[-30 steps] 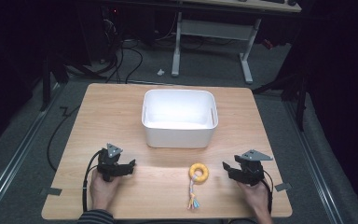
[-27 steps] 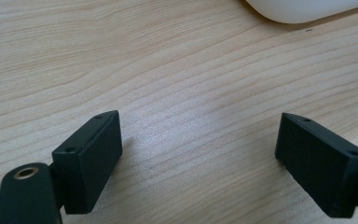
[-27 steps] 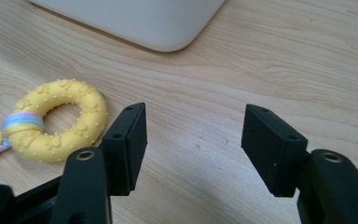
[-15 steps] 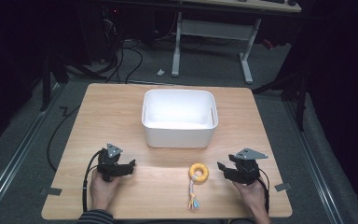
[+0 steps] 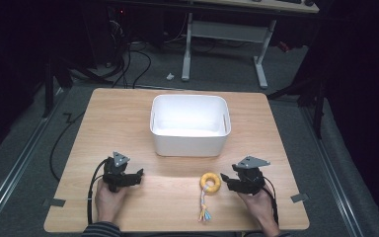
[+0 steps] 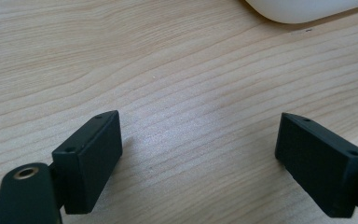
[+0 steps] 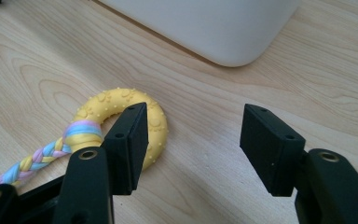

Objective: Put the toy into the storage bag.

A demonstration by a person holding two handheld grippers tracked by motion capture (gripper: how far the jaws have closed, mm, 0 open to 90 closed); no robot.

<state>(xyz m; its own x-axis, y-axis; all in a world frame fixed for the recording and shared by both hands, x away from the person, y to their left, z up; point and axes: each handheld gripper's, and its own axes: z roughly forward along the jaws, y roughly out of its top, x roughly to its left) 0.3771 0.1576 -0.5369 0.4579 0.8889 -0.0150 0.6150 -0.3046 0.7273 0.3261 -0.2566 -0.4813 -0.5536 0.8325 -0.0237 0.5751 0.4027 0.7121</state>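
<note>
From the high view, a wooden table (image 5: 128, 113) carried a white bin (image 5: 189, 124) set a little toward its far edge, about midway between the left and right edges. Near the front edge, right of centre, lay a yellow ring toy (image 5: 210, 181) with a braided pastel rope tail (image 5: 204, 206) trailing toward the front edge. The person's right hand (image 5: 259, 207) held the right gripper (image 5: 228, 181) just beside the ring, on its right, jaws pointing at it. The left hand (image 5: 109, 200) held the left gripper (image 5: 137, 177) near the front-left corner, well apart from the toy, with a black cable (image 5: 92, 190) looping off it. Floor cables and a desk frame stood beyond the far edge.

In the left gripper view, the two black jaws stood wide apart over bare wood grain, nothing between them, and a rounded corner of the bin (image 6: 303, 8) showed at the top edge.

In the right gripper view, the jaws also stood wide (bare table between them); the near jaw overlapped the ring toy (image 7: 121, 112), whose surface had small raised dots and paw-like marks. The pink, blue and yellow braid (image 7: 42, 156) was tied around the ring and ran off to the left. The bin (image 7: 214, 28) sat just beyond. I could read no brand, label or writing on anything.
</note>
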